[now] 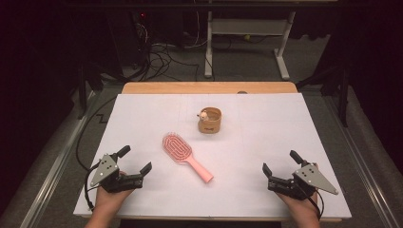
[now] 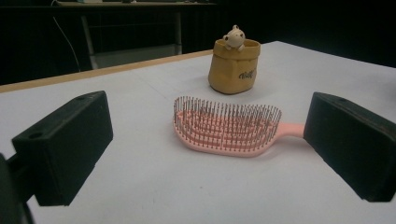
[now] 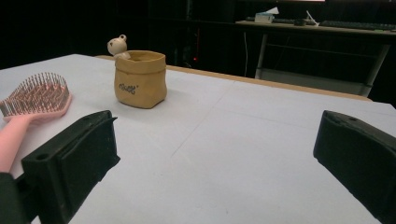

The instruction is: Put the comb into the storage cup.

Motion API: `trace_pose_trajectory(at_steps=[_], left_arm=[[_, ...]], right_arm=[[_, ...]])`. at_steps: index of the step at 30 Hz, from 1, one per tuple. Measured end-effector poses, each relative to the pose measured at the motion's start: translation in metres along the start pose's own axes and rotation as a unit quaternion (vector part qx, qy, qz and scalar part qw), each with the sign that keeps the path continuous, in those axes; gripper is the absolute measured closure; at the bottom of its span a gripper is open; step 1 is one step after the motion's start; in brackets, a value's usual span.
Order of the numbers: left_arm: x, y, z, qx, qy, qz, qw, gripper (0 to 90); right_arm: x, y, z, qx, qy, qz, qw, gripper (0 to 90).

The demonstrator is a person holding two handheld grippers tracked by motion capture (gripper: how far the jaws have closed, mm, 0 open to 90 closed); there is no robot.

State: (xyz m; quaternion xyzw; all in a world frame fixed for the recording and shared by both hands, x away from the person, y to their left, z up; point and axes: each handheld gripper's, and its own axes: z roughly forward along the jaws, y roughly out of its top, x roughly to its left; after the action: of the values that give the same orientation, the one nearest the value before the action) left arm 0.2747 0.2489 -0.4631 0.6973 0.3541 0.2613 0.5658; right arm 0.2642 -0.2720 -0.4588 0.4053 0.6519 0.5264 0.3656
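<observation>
Brush is lying mid-table, pouch at its one o'clock, both grippers gaping empty; grabbing the bristles risks it slipping out.

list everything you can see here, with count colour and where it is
hairbrush: 1, pink, middle of the table, bristles up, handle towards the right gripper's side
pouch pot: 1, tan, behind the hairbrush, upright
bear figure: 1, cream, on the pouch pot's rim
table: 1, white top with wooden far edge
desk frame: 1, white, on the floor beyond the table
cables: several, dark, on the floor
left gripper: 1, black, near left corner, open, empty
right gripper: 1, black, near right corner, open, empty
</observation>
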Motion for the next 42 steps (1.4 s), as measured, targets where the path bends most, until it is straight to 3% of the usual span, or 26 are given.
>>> trace_pose_trajectory(at_steps=[16, 27, 34, 42], left_arm=[[0.0006, 0.0002, -0.0005, 0.014, 0.005, 0.002, 0.9999, 0.0], [0.0017, 0.0008, -0.0019, 0.011, 0.007, -0.003, 0.9999, 0.3], [0.0031, 0.0012, -0.0034, 0.011, 0.006, -0.009, 0.9999, 1.9], [0.0033, 0.0022, -0.0050, 0.011, 0.001, -0.011, 0.9999, 10.9]], right_arm=[[-0.0001, -0.0010, 0.0014, 0.006, 0.002, 0.005, 1.0000, 0.2], [-0.0004, -0.0017, 0.0021, 0.007, 0.008, 0.005, 0.9999, 0.3], [0.0007, -0.0019, 0.0032, 0.010, 0.012, 0.002, 0.9999, 0.3], [0.0002, -0.0022, 0.0036, 0.013, 0.016, 0.002, 0.9998, 0.3]])
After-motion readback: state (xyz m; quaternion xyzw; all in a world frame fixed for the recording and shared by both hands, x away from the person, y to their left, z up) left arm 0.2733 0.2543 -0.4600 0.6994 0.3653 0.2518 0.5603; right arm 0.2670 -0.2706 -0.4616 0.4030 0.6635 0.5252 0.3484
